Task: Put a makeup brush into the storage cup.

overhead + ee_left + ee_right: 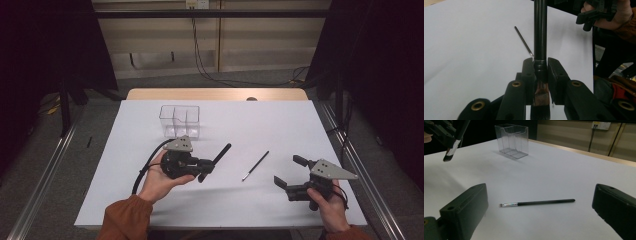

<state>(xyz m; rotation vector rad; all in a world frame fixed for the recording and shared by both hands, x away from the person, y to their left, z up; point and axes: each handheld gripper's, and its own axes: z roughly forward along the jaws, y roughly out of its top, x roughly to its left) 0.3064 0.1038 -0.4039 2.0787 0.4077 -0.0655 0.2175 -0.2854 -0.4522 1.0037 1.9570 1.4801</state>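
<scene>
High view, white table (150,200) on grey floor, left gripper (204,166) clamped on thick brush (220,152), clear box (179,120) beyond it, thin brush (255,165) lying between grippers, right gripper (291,171) jaws apart, empty.

The left hand (159,181) comes in from the bottom in an orange sleeve, palm up, cradling the left gripper (204,166), which lies roughly level and points to the right. Its jaws are clamped tight on a thick black brush (540,37). The right hand (327,206) holds the right gripper (291,171) low, pointing left, jaws spread wide with nothing between them.
</scene>
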